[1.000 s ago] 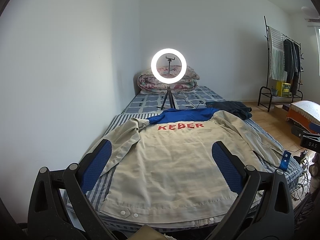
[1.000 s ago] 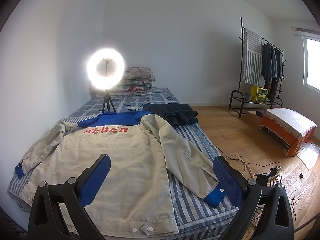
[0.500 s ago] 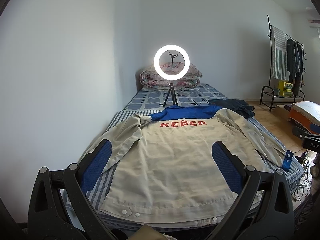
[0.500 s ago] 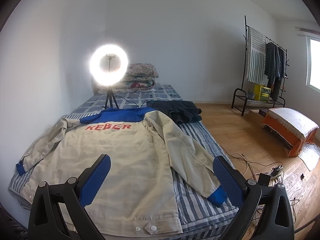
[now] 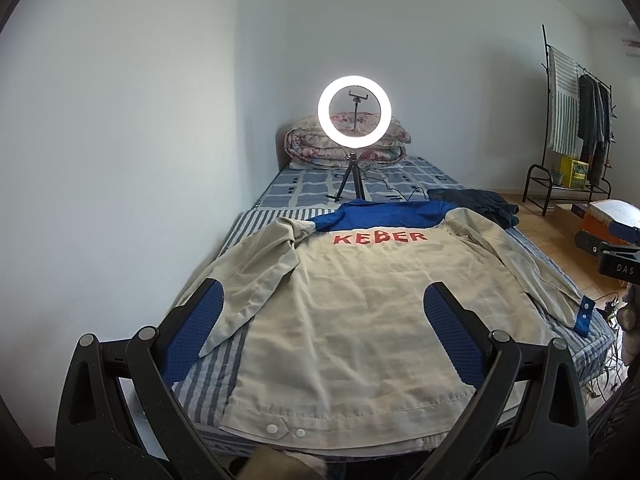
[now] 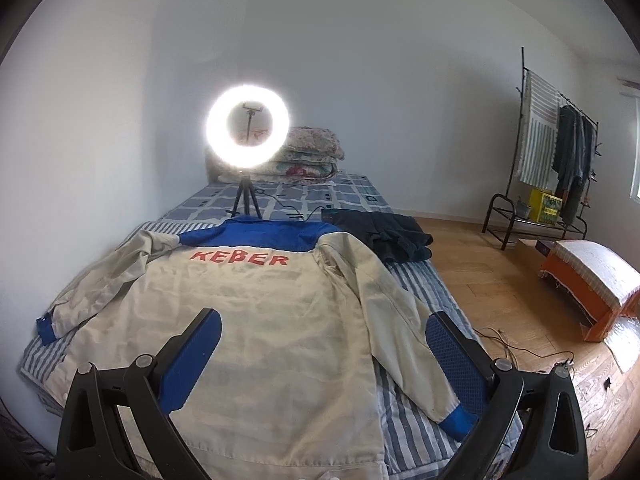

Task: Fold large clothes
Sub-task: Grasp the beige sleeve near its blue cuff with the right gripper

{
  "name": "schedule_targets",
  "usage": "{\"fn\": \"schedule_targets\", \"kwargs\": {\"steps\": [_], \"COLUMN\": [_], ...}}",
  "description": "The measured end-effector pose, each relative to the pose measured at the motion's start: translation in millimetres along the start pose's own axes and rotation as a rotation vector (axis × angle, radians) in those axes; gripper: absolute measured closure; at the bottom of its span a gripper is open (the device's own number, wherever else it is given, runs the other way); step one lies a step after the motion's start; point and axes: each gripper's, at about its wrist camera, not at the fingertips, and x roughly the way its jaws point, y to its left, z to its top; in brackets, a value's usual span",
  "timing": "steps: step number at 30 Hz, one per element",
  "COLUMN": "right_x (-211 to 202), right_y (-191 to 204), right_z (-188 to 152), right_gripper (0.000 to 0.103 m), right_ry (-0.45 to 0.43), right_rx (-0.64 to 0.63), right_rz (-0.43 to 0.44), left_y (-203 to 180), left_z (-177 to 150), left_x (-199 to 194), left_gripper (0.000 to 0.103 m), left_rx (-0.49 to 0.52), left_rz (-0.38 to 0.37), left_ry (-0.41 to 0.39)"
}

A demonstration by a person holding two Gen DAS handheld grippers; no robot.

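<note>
A beige work jacket (image 5: 352, 312) (image 6: 264, 320) with a blue yoke and red "KEBER" lettering lies back-up and spread flat on the striped bed (image 5: 264, 216) (image 6: 416, 292), both sleeves angled outward, blue cuffs at the ends. My left gripper (image 5: 322, 320) hovers open above the jacket's hem, near its left half. My right gripper (image 6: 324, 344) is open too, held over the right half of the hem and the right sleeve (image 6: 404, 344). Neither touches the cloth. The right gripper's body (image 5: 616, 256) shows at the right edge of the left wrist view.
A lit ring light on a tripod (image 5: 354, 120) (image 6: 247, 136) stands on the bed behind the collar, its cable trailing right. A dark folded garment (image 6: 384, 236) and folded quilts (image 5: 348, 140) lie farther back. A wall runs along the left; wooden floor, cables, a clothes rack (image 6: 556, 160) and an orange stool (image 6: 592, 280) on the right.
Both grippers have pulled back slightly and tilted, so the jacket and ring light sit a little farther and more centred. The jacket has not moved.
</note>
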Motion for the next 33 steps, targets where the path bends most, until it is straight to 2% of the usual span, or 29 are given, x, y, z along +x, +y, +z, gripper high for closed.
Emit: {"fn": "schedule_targets", "kwargs": {"steps": [4, 7, 11, 16, 20, 23, 25, 28, 33], "right_x": [17, 40, 87, 141, 185, 212, 227, 248, 271], "right_y": [32, 61, 105, 162, 212, 251, 279, 317, 372], "right_z": [11, 21, 27, 17, 7, -1, -7, -19, -41], "right_gripper": [0.000, 0.000, 0.000, 0.004, 0.020, 0.024, 0.029, 0.042, 0.048], "right_ry": [-0.056, -0.028, 0.110, 0.249, 0.394, 0.482, 0.531, 0.617, 0.702], "right_rx": [-0.073, -0.089, -0.090, -0.094, -0.074, -0.043, -0.030, 0.009, 0.030], "right_rz": [0.103, 0.243, 0.409, 0.509, 0.620, 0.717, 0.756, 0.810, 0.841], "left_y": [29, 49, 73, 102, 120, 132, 137, 137, 143], "left_z": [1, -1, -5, -5, -8, -14, -18, -22, -27], "left_x": [13, 24, 40, 50, 58, 68, 72, 74, 76], "left_gripper": [0.001, 0.001, 0.001, 0.001, 0.001, 0.001, 0.001, 0.001, 0.001], "left_rx": [0.021, 0.042, 0.063, 0.020, -0.015, -0.049, -0.057, -0.037, -0.063], "left_rz": [0.050, 0.101, 0.129, 0.086, 0.124, 0.114, 0.103, 0.105, 0.076], "left_ry": [0.033, 0.055, 0.096, 0.085, 0.076, 0.116, 0.140, 0.145, 0.174]}}
